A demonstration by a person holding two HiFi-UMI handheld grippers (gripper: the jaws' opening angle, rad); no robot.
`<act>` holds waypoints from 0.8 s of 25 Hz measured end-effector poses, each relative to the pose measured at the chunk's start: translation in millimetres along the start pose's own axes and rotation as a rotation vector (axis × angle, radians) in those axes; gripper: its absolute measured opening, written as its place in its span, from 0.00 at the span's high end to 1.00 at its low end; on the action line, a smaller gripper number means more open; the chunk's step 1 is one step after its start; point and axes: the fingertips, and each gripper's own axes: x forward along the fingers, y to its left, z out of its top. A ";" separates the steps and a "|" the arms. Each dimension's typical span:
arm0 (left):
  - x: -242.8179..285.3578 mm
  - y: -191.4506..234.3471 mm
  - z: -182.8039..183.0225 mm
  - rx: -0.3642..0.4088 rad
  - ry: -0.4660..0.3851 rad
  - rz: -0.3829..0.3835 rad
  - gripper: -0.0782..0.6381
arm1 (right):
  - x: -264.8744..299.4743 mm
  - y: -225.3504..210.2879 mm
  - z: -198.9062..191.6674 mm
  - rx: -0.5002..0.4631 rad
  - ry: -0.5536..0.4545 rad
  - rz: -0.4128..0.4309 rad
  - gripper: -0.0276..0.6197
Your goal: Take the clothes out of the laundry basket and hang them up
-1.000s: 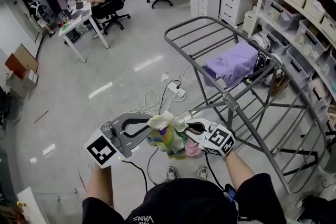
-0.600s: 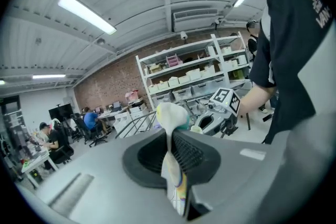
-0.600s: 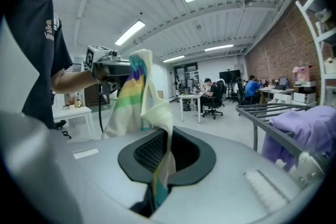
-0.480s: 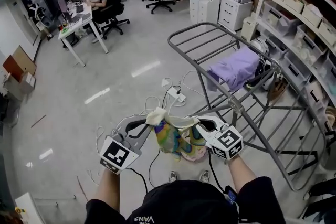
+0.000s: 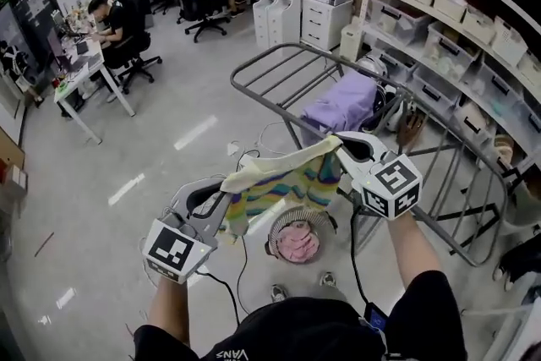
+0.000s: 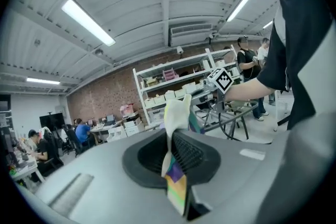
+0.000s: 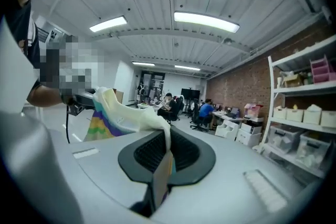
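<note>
Clothes are only partly hung at this moment, as far as I can judge. One purple cloth [image 5: 342, 101] lies already over a rail of the grey drying rack [image 5: 262, 62], so I count that piece as done. The piece in hand is a striped garment [image 5: 283, 182], which I hold up in the air, stretched between both tools, above the laundry basket [image 5: 275, 239] and just in front of the rack. It does not touch any rail yet.

The left gripper [image 5: 226, 200] has its jaws closed tight on one cream edge of the garment; in the left gripper view the fabric comes out both above and below the pinched jaws. The right gripper [image 5: 340, 150] is closed in the same way on the opposite edge, and it stands higher and nearer to the rack than the left one.

What is left, I think: to carry this garment over a free rail, lay it down and let go. After that the basket on the floor is not empty, because a pink item [image 5: 297, 243] shows inside it. How many pieces lie under it I cannot tell.
</note>
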 end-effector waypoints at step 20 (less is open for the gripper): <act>173.9 -59.8 265.9 0.100 -0.362 0.102 0.87 | -140.2 -244.4 160.7 -0.247 -0.079 -0.238 0.93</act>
